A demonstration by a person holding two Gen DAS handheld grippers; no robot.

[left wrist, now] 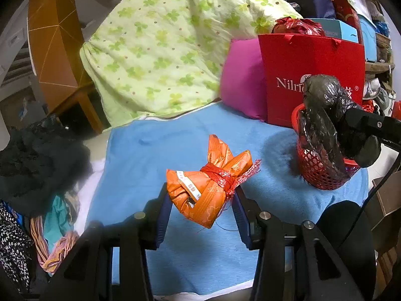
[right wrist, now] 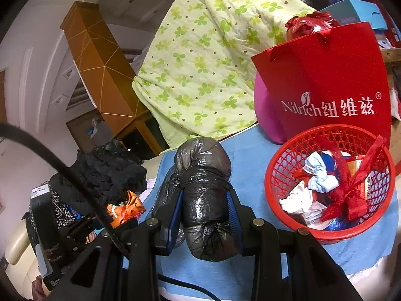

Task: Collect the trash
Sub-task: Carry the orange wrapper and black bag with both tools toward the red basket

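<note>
Trash here lies on and about a blue blanket (left wrist: pixel 155 150) spread over the bed, with a green clover-print quilt (left wrist: pixel 160 45) heaped behind it, the biggest thing in both views. Beside the quilt stands a red paper bag (right wrist: pixel 330 80) printed "Nilrich", leaning against a magenta pillow (left wrist: pixel 243 80), and a dark heap of clothes (left wrist: pixel 37 160) sits at the blanket's left edge. In front of the paper bag stands a red mesh basket (right wrist: pixel 280 175) on the blanket; the right wrist view shows crumpled white and blue paper, a red ribbon and wrappers inside it. The black plastic bundle (right wrist: pixel 205 200), a knotted bin-bag wad, is clamped between the blue pads of the right tool (right wrist: pixel 206 215); in the left wrist view this bundle (left wrist: pixel 325 115) hangs over the basket's rim (left wrist: pixel 323 173), partly inside it as far as can be told. The orange wrapper packet (left wrist: pixel 213 178), tied round the middle with red net string, is pinched between the pads of the left tool (left wrist: pixel 201 200) and held above the blanket, to the left of the basket and apart from it.
</note>
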